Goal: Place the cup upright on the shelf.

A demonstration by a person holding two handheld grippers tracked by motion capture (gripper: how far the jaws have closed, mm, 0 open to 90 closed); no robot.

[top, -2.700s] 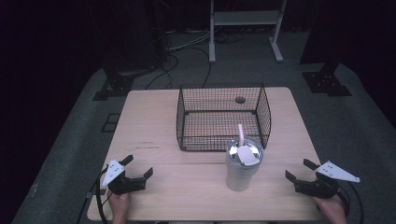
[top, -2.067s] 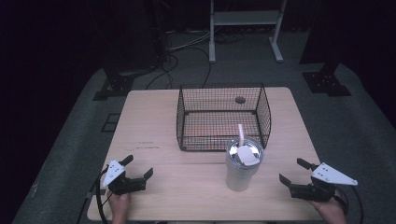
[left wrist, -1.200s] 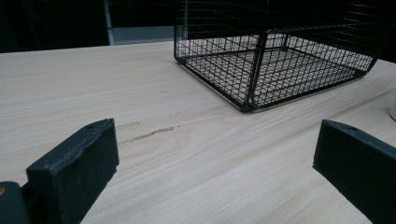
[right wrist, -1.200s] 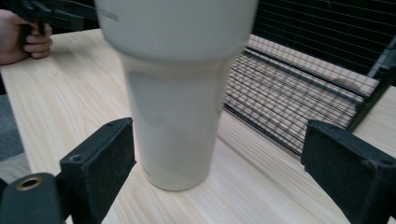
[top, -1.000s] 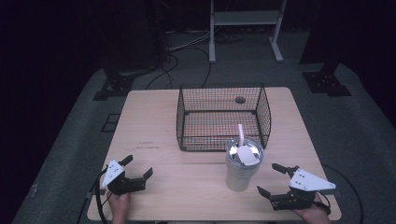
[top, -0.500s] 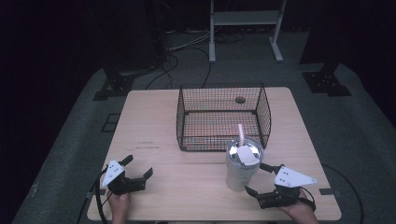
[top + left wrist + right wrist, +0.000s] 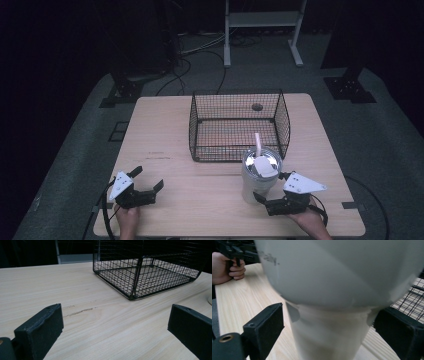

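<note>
At the near right of a pale wooden desk (image 7: pixel 165 145), an open tool closes in on a tall cup.

The right tool (image 7: pixel 274 196) sits low on the desk with its jaws spread wide on either side of the narrow base of the off-white plastic tumbler with a clear lid and pale straw (image 7: pixel 260 175), not yet pressing it; gripping low probably keeps the cup upright when lifted. The tumbler stands just in front of the near wall of the black wire basket (image 7: pixel 239 150), apart from it or barely so. The left tool (image 7: pixel 144 186), also open and empty, rests at the near left, well apart, over bare wood. The desk's near edge lies just behind both hands; open room lies to the left.
</note>
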